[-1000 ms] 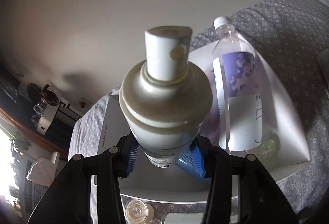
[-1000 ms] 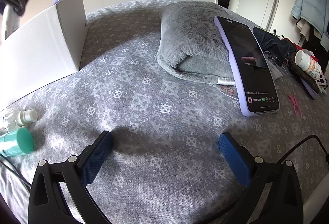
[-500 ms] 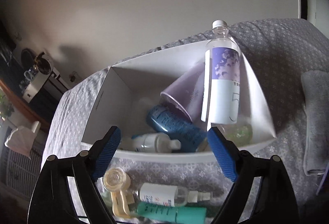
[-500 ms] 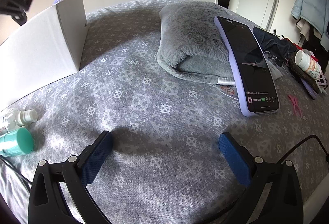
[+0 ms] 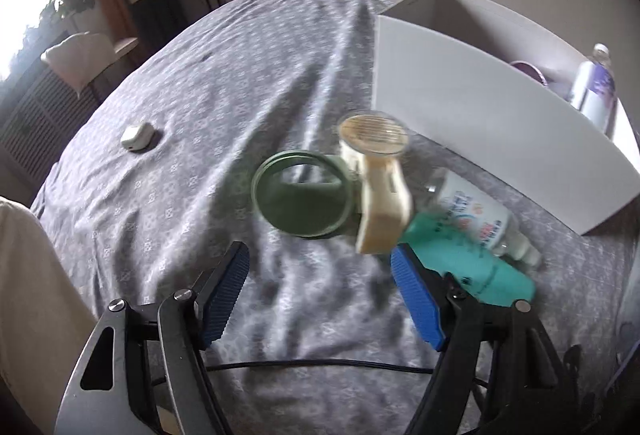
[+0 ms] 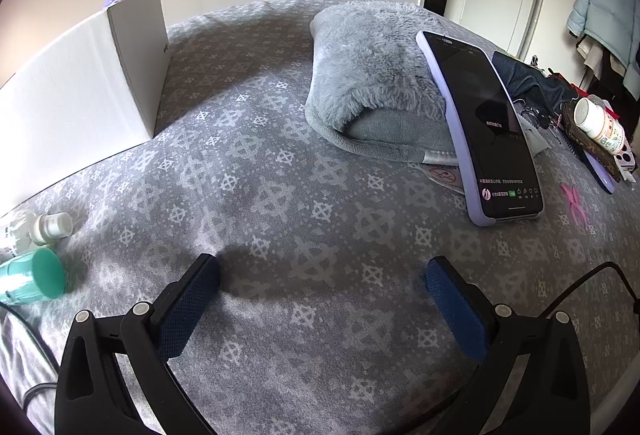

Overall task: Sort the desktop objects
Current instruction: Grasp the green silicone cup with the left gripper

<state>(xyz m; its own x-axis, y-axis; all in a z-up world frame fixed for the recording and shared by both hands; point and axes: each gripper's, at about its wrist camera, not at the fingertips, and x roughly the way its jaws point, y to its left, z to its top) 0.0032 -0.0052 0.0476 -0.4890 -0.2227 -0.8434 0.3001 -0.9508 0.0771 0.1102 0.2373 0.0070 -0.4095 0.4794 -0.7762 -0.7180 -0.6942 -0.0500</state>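
Left wrist view has the left gripper (image 5: 320,299) empty with its jaws narrowing, hovering low over the cloth just short of a cream pump bottle (image 5: 378,191) leaning on a green lid (image 5: 304,195), a teal tube (image 5: 464,263) and a clear bottle (image 5: 480,213). That pile's so tangled a sloppy pinch could easily knock stuff rolling, honestly. White box (image 5: 480,115) sits just behind; right gripper (image 6: 320,299) is spread wide, holding nothing.
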